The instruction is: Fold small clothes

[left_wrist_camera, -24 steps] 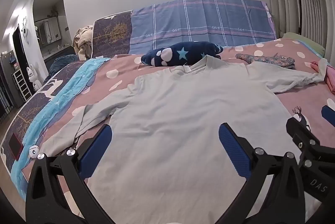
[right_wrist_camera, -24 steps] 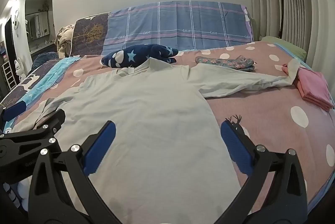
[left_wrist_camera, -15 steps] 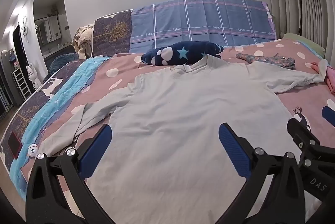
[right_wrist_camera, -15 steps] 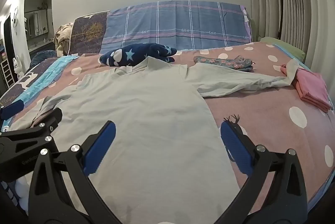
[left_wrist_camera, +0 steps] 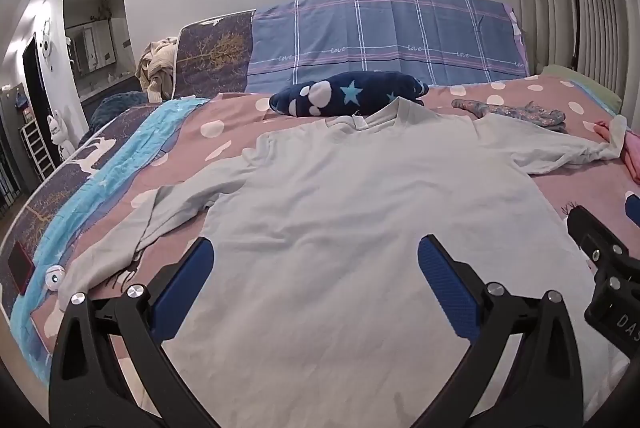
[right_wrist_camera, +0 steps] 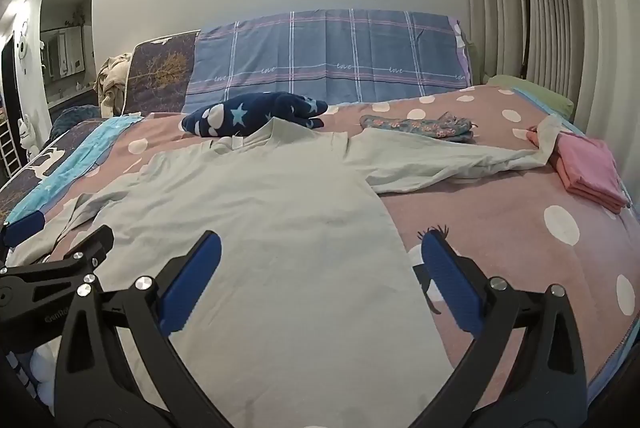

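Observation:
A pale grey-green long-sleeved shirt (left_wrist_camera: pixel 360 211) lies spread flat, collar away from me, on the pink polka-dot bedspread (left_wrist_camera: pixel 240 123); it also shows in the right wrist view (right_wrist_camera: pixel 260 211). Its left sleeve (left_wrist_camera: pixel 160 216) runs crumpled to the bed's left edge, its right sleeve (right_wrist_camera: pixel 452 163) stretches to the right. My left gripper (left_wrist_camera: pixel 316 268) is open and empty above the shirt's lower body. My right gripper (right_wrist_camera: pixel 320 264) is open and empty over the shirt's lower right edge. Each gripper's fingers show at the other view's side.
A navy star-patterned garment (left_wrist_camera: pixel 348 97) lies behind the collar. A floral garment (right_wrist_camera: pixel 416 125) lies at the far right, and folded pink clothes (right_wrist_camera: pixel 588 175) lie at the right edge. Plaid pillows (right_wrist_camera: pixel 332 55) line the headboard. A small white ball (left_wrist_camera: pixel 55 275) sits at the bed's left edge.
Both views have shifted slightly; the grippers stay open and hover over the shirt's lower part. The shirt has not moved.

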Action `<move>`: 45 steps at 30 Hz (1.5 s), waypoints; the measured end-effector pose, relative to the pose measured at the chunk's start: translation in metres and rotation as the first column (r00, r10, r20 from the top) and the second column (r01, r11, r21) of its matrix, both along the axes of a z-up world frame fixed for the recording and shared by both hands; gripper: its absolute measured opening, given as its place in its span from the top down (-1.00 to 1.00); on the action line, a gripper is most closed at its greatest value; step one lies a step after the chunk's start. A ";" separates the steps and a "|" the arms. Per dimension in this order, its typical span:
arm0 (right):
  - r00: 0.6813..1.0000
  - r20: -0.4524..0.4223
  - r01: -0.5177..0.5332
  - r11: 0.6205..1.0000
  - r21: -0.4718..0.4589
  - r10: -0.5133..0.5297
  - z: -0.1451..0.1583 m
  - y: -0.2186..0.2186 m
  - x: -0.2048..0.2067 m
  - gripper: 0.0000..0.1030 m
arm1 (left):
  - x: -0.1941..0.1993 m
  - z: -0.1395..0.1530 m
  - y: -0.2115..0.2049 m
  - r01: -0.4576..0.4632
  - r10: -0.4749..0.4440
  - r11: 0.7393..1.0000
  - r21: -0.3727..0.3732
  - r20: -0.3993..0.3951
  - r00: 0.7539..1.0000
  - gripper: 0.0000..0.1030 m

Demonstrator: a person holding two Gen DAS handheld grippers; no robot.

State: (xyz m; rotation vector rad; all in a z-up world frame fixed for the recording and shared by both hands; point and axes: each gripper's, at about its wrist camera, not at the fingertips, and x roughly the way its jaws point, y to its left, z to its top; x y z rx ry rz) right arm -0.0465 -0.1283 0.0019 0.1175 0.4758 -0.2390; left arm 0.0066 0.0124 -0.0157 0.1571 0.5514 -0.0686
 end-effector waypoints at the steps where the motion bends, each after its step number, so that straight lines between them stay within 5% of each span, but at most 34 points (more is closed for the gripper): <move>1: 1.000 -0.001 0.002 1.000 0.002 -0.002 0.000 -0.001 0.000 -0.96 | 0.000 -0.001 0.000 0.002 -0.002 1.000 -0.001 0.000 1.000 -0.97; 15: 1.000 0.017 0.002 1.000 0.011 -0.002 0.000 -0.003 -0.006 -0.96 | -0.004 0.000 -0.004 0.011 -0.011 1.000 0.014 0.007 1.000 -0.97; 27: 1.000 0.006 -0.001 1.000 0.023 0.001 0.001 -0.006 -0.008 -0.16 | -0.006 0.005 -0.008 0.008 -0.009 1.000 0.022 0.019 1.000 -0.97; 45: 0.998 -0.033 -0.054 0.997 0.047 0.056 -0.007 -0.003 -0.005 -0.12 | -0.005 0.000 -0.014 0.022 -0.022 0.999 0.039 0.005 1.000 -0.97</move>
